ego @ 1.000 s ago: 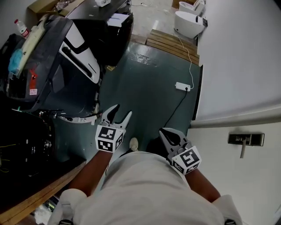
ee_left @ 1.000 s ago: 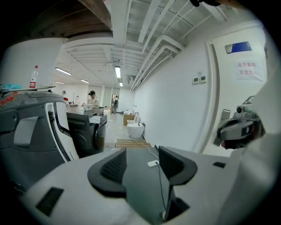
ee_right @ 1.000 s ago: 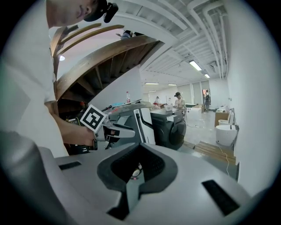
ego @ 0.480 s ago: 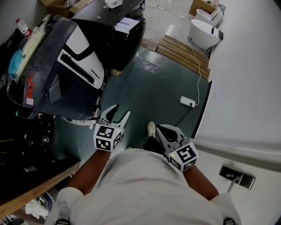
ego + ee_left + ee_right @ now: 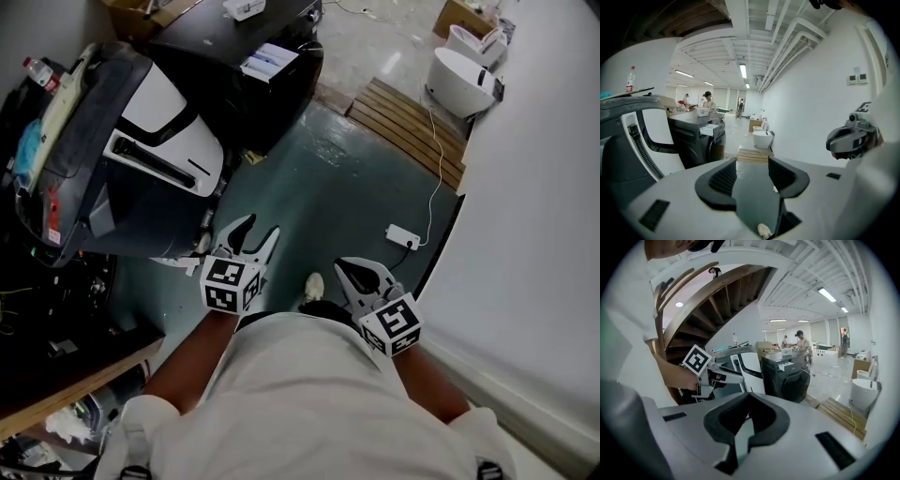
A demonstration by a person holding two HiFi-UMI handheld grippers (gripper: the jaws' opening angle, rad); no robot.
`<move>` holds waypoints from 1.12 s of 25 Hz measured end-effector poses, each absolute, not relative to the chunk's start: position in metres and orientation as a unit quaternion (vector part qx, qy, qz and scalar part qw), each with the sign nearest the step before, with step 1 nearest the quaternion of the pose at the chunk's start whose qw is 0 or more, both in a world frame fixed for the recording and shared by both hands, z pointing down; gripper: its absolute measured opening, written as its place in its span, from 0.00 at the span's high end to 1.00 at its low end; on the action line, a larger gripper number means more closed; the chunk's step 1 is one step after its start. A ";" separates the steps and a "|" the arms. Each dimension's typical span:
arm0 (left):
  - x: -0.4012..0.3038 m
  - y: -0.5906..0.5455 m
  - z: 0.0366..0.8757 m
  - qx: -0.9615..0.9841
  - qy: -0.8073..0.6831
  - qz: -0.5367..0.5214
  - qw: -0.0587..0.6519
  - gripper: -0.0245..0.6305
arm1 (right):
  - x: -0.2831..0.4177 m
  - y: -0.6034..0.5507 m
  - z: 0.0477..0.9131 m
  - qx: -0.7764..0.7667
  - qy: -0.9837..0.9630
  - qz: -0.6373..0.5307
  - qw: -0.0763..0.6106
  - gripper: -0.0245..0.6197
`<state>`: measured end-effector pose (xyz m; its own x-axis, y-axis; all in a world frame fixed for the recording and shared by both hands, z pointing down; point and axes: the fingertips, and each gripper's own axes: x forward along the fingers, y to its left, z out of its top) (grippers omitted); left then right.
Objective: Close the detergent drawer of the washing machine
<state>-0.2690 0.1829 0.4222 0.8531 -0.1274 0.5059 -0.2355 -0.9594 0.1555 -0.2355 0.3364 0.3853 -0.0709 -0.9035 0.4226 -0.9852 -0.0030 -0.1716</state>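
Both grippers are gliding forward: left gripper (image 5: 260, 228) fingers released, right gripper (image 5: 345, 269) clenched empty. Open detergent drawer (image 5: 269, 60) is waiting at twelve o'clock; pushing off-centre risks jamming it.

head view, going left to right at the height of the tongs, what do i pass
dark grey machine → left tongs → shoe → right tongs → power strip → white wall
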 end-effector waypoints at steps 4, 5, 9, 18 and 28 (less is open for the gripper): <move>-0.232 0.180 0.423 0.956 -0.106 0.251 0.107 0.65 | -0.199 0.329 0.391 0.663 -0.708 0.220 0.104 0.96; -0.225 0.177 0.424 0.956 -0.109 0.251 0.105 0.66 | -0.192 0.325 0.393 0.661 -0.709 0.222 0.105 0.96; -0.202 0.161 0.434 0.954 -0.121 0.254 0.105 0.67 | -0.173 0.303 0.403 0.645 -0.719 0.234 0.112 0.96; -0.156 0.080 0.454 0.954 -0.133 0.247 0.106 0.68 | -0.139 0.225 0.421 0.618 -0.733 0.252 0.134 0.96; -0.079 -0.015 0.468 0.956 -0.114 0.252 0.101 0.70 | -0.069 0.111 0.419 0.613 -0.728 0.265 0.154 0.96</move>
